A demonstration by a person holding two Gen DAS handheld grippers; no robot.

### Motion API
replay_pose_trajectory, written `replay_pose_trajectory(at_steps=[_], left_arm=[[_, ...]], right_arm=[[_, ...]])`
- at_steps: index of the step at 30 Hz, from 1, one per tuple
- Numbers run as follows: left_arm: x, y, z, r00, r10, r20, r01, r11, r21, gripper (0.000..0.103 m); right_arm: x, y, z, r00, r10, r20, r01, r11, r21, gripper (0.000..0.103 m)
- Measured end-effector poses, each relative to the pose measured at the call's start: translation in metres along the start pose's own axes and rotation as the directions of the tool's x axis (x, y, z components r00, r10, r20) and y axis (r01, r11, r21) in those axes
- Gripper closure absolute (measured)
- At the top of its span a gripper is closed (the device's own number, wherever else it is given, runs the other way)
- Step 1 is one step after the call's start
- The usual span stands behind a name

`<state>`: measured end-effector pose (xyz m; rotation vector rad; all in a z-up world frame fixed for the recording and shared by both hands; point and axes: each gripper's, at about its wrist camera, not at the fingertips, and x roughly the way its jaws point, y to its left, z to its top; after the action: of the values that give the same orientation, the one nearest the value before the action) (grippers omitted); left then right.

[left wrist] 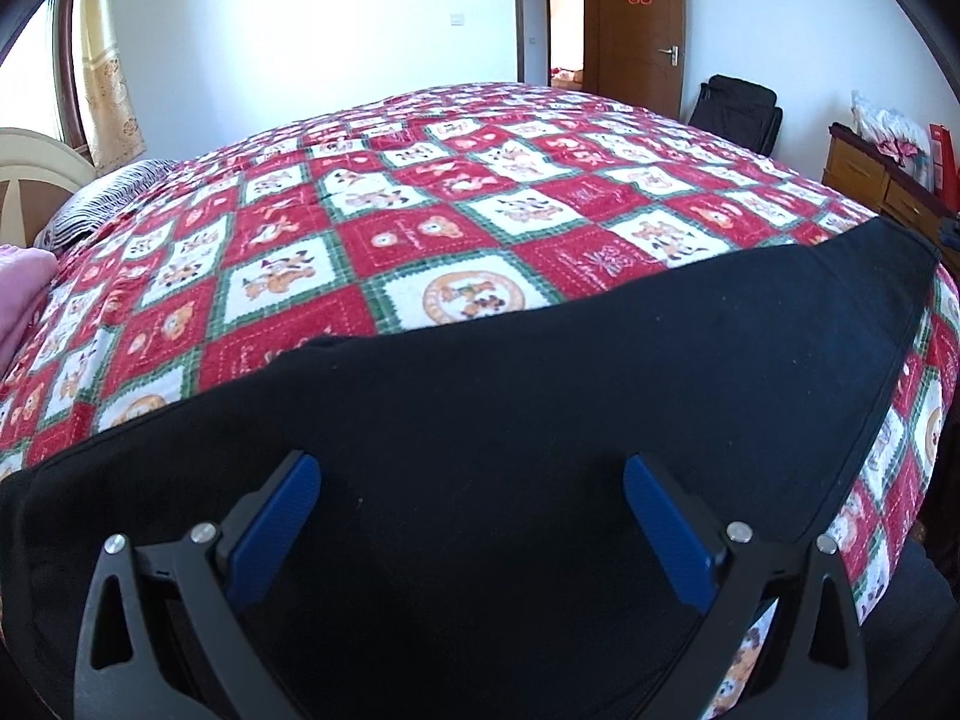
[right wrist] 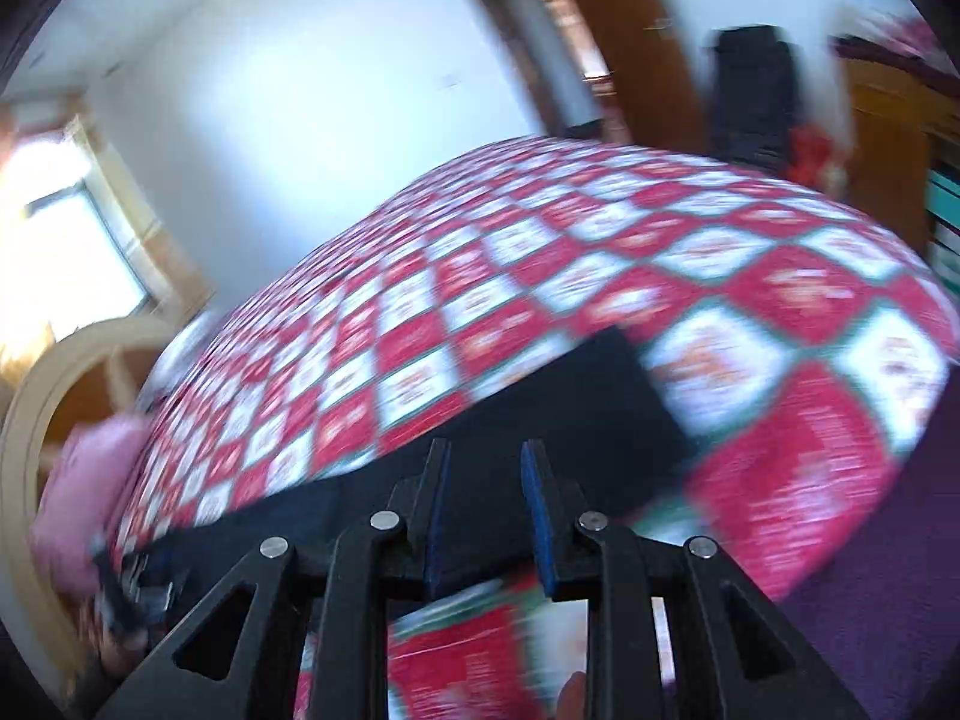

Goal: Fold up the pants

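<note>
Black pants point(left wrist: 540, 372) lie flat along the near edge of a bed with a red, white and green checked blanket point(left wrist: 420, 192). My left gripper point(left wrist: 471, 468) is wide open just above the pants, its blue pads point(left wrist: 282, 516) apart and empty. In the blurred right wrist view the pants point(right wrist: 540, 414) show as a dark strip on the blanket point(right wrist: 660, 276). My right gripper point(right wrist: 485, 456) hovers over the strip's near edge, jaws a narrow gap apart, with nothing between them.
A pink cloth point(left wrist: 21, 294) and striped pillow point(left wrist: 102, 198) lie at the bed's left end by a cream headboard point(left wrist: 30, 168). A wooden dresser point(left wrist: 882, 180), black bag point(left wrist: 738, 111) and brown door point(left wrist: 636, 18) stand beyond the bed. Purple floor point(right wrist: 870, 570) lies right.
</note>
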<state>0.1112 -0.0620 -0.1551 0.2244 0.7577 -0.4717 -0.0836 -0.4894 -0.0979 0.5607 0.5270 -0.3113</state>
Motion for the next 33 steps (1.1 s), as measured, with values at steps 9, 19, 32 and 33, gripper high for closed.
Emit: replay_pose_trajectory(at_steps=[9, 19, 32, 33], left_arm=[[0.0, 0.002, -0.002, 1.0, -0.003, 0.004, 0.003, 1.0, -0.006, 0.0], [-0.001, 0.002, -0.001, 1.0, -0.003, 0.008, 0.003, 1.0, -0.006, 0.0], [0.001, -0.002, -0.001, 1.0, 0.0, 0.017, 0.001, 1.0, -0.013, 0.0], [0.001, -0.002, -0.001, 1.0, 0.0, 0.017, 0.0, 1.0, -0.012, 0.0]], right_arm=[[0.022, -0.04, -0.002, 0.997, -0.043, -0.059, 0.049, 0.993, 0.109, 0.078], [0.027, -0.052, -0.006, 0.999, -0.004, -0.039, 0.01, 0.987, 0.16, 0.078], [0.036, -0.038, -0.003, 1.0, -0.024, -0.013, 0.026, 0.994, 0.107, 0.05], [0.039, -0.041, -0.002, 1.0, -0.007, -0.005, 0.008, 0.993, 0.121, 0.05]])
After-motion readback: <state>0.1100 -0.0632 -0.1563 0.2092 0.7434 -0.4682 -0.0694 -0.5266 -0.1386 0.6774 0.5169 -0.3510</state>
